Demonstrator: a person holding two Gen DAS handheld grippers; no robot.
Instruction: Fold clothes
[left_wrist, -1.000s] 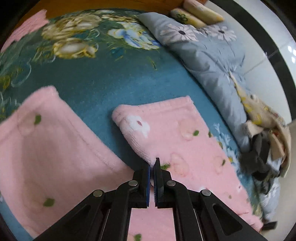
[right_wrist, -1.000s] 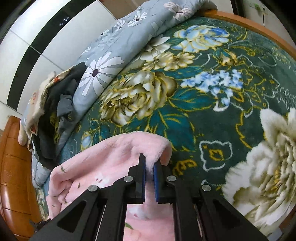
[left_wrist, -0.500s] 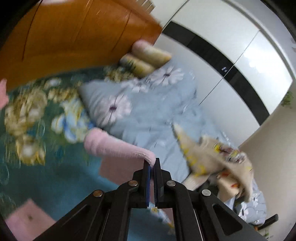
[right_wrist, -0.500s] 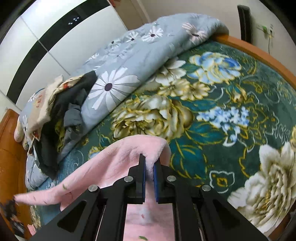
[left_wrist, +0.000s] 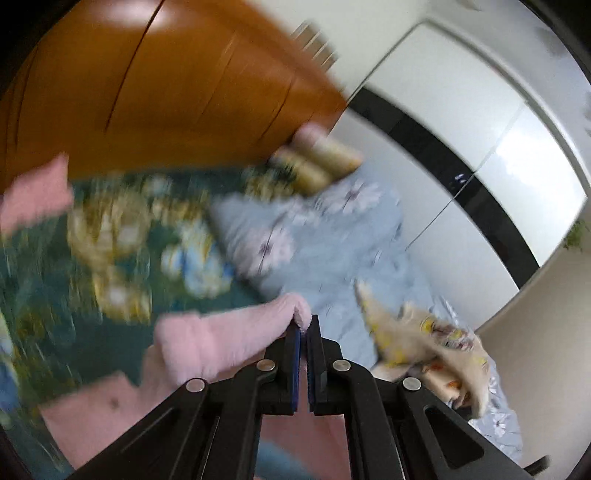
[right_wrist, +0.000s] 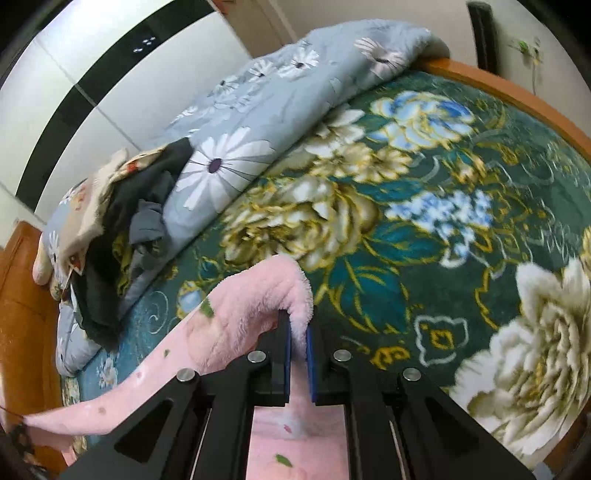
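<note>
A fluffy pink garment with small green leaf prints (right_wrist: 236, 317) is lifted off the bed. My right gripper (right_wrist: 298, 325) is shut on one pink edge, and the cloth stretches from it down to the lower left. In the blurred left wrist view, my left gripper (left_wrist: 303, 326) is shut on another pink edge (left_wrist: 221, 339), with more pink cloth hanging below and a pink corner (left_wrist: 33, 195) at the far left.
The bed has a dark green floral blanket (right_wrist: 424, 206). A grey-blue daisy quilt (right_wrist: 258, 122) lies along its far side, with a heap of dark and beige clothes (right_wrist: 122, 221) on it. An orange wooden headboard (left_wrist: 147, 92), pillows (left_wrist: 317, 162) and a white wardrobe (left_wrist: 480, 147) stand beyond.
Both grippers have risen with the pink garment, which lay on the bed a second ago. The left wrist view swung up from the bed toward the headboard and wardrobe.
</note>
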